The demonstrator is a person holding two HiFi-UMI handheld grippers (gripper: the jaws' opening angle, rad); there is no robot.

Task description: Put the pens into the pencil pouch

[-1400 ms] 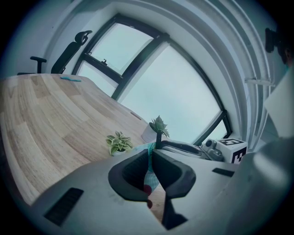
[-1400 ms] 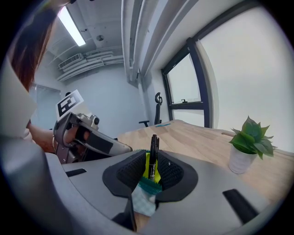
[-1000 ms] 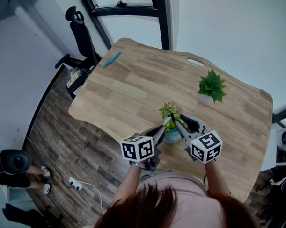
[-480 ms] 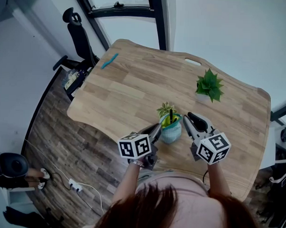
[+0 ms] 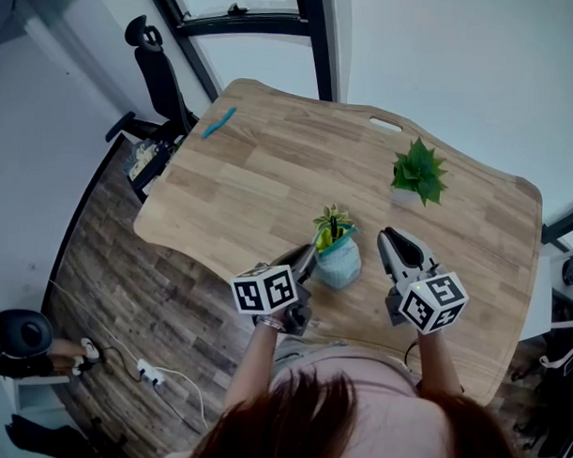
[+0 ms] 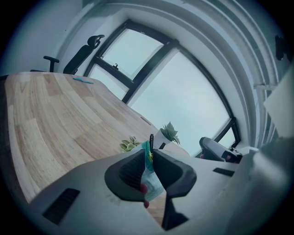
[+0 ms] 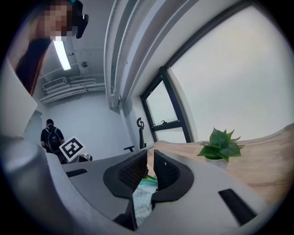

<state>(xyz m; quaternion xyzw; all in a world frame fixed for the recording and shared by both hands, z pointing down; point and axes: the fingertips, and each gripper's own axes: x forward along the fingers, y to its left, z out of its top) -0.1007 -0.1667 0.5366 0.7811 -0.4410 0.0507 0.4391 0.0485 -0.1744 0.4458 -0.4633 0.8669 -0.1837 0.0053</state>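
1. Holding the pencil pouch (image 5: pixel 342 265) by its rim w/ your left tool (image 5: pixel 309 256): you're pinching the fabric betw. the pads. The jaws have just been easing apart, so the grip is prob. loosening.
2. The pouch is standing mouth-up near the front edge of the desk (image 5: pixel 270 176), just in front of a small leafy plant (image 5: pixel 332 216). A bigger plant (image 5: pixel 420 172) is sitting well apart, toward the far R side.
3. A dark pen (image 6: pixel 151 140) is poking up out of the pouch mouth, so I'm counting that one as done.
4. Your right tool (image 5: pixel 389 238) is hovering near the pouch w/o touching it. Its jaws have just been closing and are showing only a thin slit w/ nothing betw. them. It's released and carrying no pen.
5. A teal pen (image 5: pixel 220 121) is lying at the far L corner of the desk, well apart from the pouch. That's looking like what you're yet to fetch, prob. w/ the free right tool.
6. I'm not seeing any other loose pens. Whether more are sitting inside the pouch, I can't tell.
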